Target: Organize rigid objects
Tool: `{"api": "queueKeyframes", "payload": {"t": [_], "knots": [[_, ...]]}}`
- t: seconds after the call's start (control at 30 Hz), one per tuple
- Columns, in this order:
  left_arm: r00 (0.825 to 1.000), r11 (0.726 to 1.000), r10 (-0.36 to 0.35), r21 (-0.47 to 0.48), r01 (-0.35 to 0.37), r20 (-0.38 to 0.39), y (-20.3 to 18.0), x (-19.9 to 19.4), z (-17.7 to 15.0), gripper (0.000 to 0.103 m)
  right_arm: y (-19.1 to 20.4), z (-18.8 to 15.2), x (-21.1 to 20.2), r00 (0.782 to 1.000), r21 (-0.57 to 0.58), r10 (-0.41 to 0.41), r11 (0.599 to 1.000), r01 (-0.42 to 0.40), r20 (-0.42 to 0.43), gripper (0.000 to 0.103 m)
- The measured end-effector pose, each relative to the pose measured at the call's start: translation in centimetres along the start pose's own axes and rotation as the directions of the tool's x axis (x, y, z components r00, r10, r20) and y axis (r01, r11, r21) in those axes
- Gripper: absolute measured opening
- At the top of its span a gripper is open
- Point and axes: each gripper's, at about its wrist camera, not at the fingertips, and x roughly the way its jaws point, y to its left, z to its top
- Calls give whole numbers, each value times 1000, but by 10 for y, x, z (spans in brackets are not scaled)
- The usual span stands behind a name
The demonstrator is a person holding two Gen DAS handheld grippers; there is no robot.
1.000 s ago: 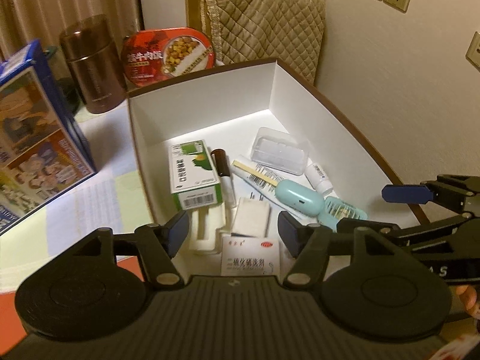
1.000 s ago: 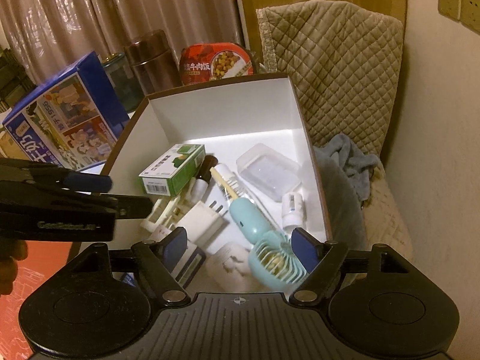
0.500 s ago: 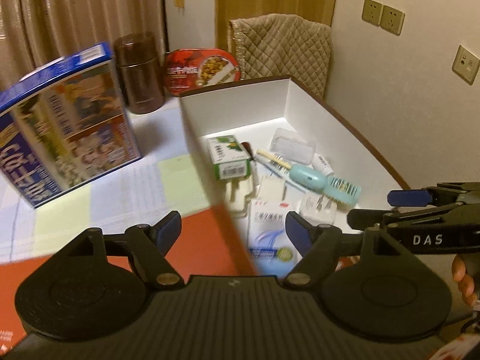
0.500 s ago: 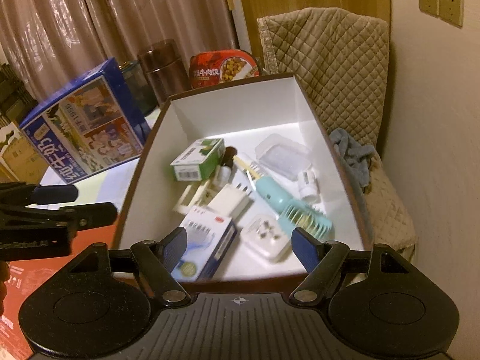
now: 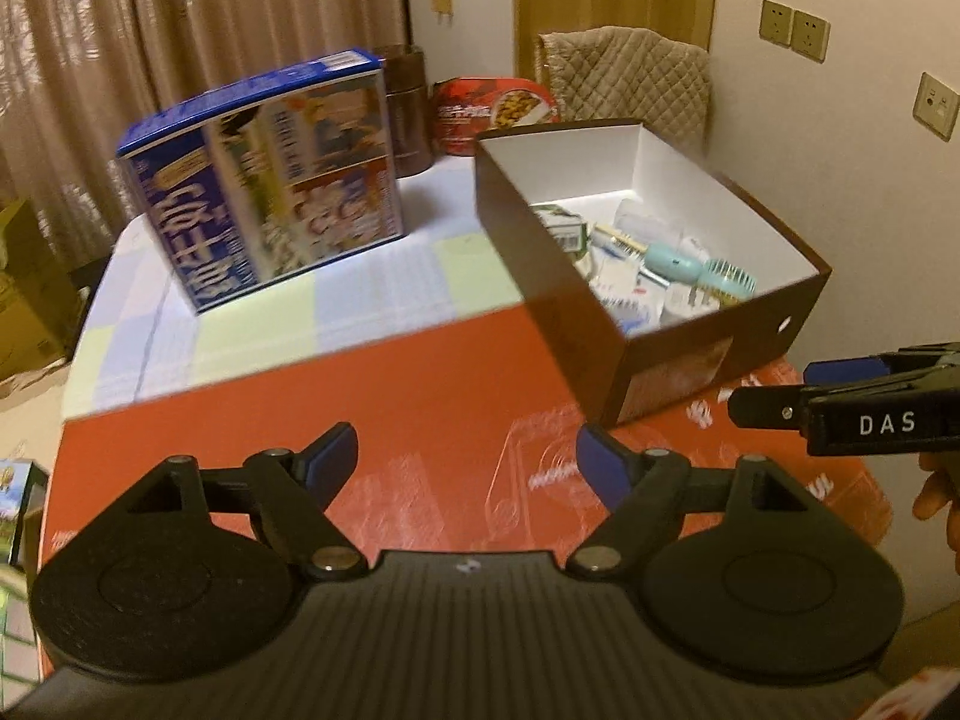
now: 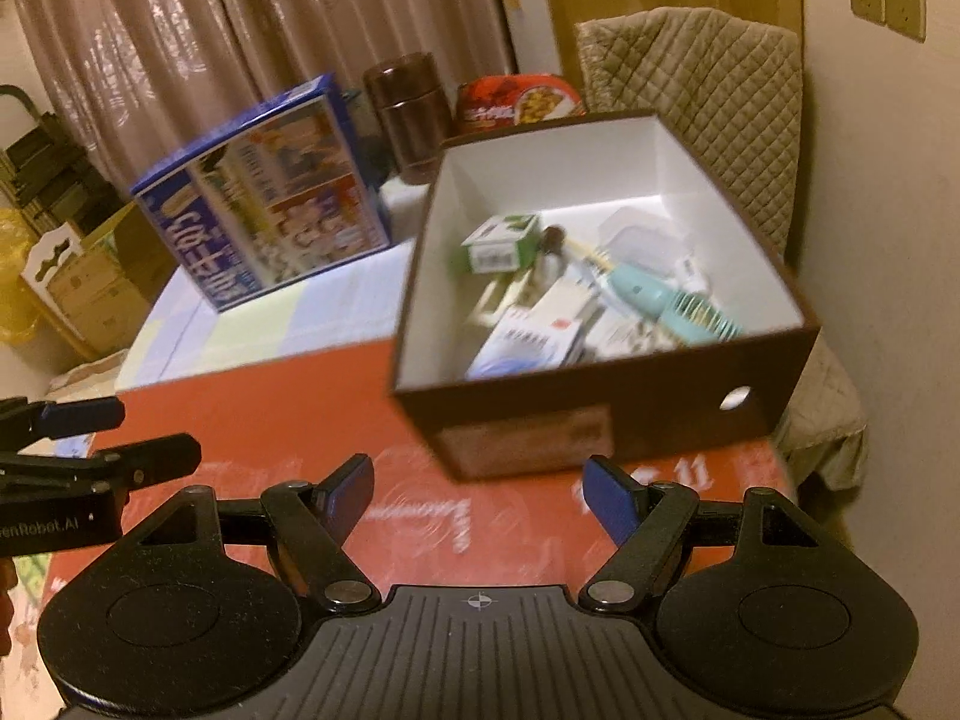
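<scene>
Claws, left (image 5: 467,461) and right (image 6: 479,491), both agape and empty, above red mat (image 5: 360,396) near brown box (image 6: 600,420).

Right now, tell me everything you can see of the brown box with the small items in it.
The box is open-topped, likely cardboard, dark brown outside and white inside, with a round hole in its near wall. It sits upright, its near end on the red mat, beside the wall. Inside lie a green carton, a mint fan, a clear case and blurred packets. Neither gripper touches it.
</scene>
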Motion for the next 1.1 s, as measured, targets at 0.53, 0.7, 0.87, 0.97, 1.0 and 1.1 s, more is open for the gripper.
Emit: {"api": "queueKeyframes", "payload": {"t": [0.53, 0.7, 0.87, 0.97, 1.0, 1.1], "knots": [[997, 992, 63, -107, -67, -43, 40, -78, -89, 75, 81, -78, -30, 997, -87, 58, 994, -62, -55, 74], [996, 989, 69, -124, -75, -48, 45, -93, -107, 75, 95, -94, -40, 997, -111, 60, 992, -66, -56, 74], [995, 987, 82, -135, -88, -50, 49, -104, -119, 75, 106, -105, -47, 996, -124, 68, 989, -74, -57, 74], [995, 985, 84, -146, -90, -51, 50, -107, -125, 75, 111, -110, -50, 995, -129, 71, 989, -78, -64, 74], [995, 985, 82, -150, -88, -51, 51, -109, -126, 75, 112, -111, -50, 995, -130, 71, 988, -80, -67, 74], [995, 984, 84, -152, -90, -49, 52, -111, -129, 75, 115, -115, -50, 995, -136, 70, 988, -80, -73, 74]]}}
